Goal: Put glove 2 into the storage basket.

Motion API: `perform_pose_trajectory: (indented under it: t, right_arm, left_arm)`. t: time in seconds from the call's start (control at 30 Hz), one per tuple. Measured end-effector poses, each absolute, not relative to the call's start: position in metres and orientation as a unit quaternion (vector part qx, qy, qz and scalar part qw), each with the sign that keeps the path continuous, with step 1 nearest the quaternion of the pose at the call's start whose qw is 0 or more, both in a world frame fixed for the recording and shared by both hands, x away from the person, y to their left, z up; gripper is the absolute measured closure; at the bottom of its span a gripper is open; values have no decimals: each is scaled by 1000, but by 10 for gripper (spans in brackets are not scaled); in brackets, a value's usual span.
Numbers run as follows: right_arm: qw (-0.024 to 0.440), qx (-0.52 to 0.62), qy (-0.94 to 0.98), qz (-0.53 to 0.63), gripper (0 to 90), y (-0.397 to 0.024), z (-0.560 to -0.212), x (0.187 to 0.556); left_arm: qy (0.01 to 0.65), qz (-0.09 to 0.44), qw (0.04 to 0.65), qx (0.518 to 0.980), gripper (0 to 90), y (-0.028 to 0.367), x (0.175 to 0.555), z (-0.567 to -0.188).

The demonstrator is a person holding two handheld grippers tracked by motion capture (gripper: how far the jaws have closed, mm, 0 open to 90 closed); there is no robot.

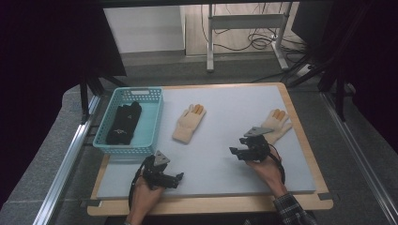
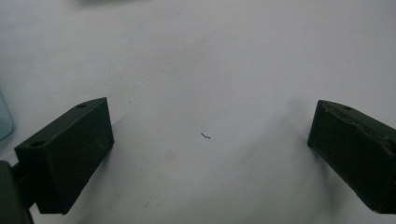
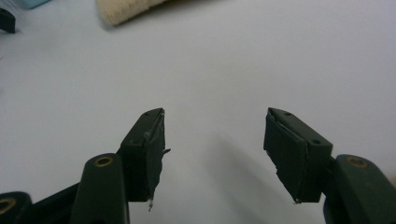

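Two cream gloves lie on the counter: one (image 1: pixel 188 123) near its far middle beside a teal basket (image 1: pixel 152 123), the other (image 1: pixel 277 124) by the right edge. The right claw (image 1: pixel 238 153) hovers just before that glove, released and empty. The left claw (image 1: pixel 177 180), jaws spread wide, rests near the front edge.

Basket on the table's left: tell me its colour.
The basket is light turquoise with a lattice wall, holding dark cloth; the high view shows it best.
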State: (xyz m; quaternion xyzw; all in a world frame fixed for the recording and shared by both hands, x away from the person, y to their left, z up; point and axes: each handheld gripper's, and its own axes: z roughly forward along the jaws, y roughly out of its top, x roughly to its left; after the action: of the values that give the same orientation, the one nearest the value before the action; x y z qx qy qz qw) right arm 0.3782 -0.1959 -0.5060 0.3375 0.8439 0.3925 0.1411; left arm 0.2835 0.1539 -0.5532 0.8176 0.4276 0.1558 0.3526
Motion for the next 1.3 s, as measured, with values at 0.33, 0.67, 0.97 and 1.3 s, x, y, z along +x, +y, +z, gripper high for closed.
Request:
perform_pose_trajectory:
  t: [0.33, 0.67, 0.97, 1.3]
  right_arm:
    - [139, 310, 853, 395, 371, -149, -509, 406]
    - [146, 289, 856, 403, 323, -114, -503, 431]
    - [136, 285, 859, 403, 266, -84, -512, 458]
    - [137, 278, 861, 403, 236, -53, -516, 477]
  left_arm:
    - [428, 157, 353, 817, 8, 154, 283, -553]
    - [426, 157, 352, 818, 9, 155, 283, -553]
    - [428, 157, 355, 816, 10, 154, 283, -554]
    - [429, 158, 356, 815, 10, 154, 283, -554]
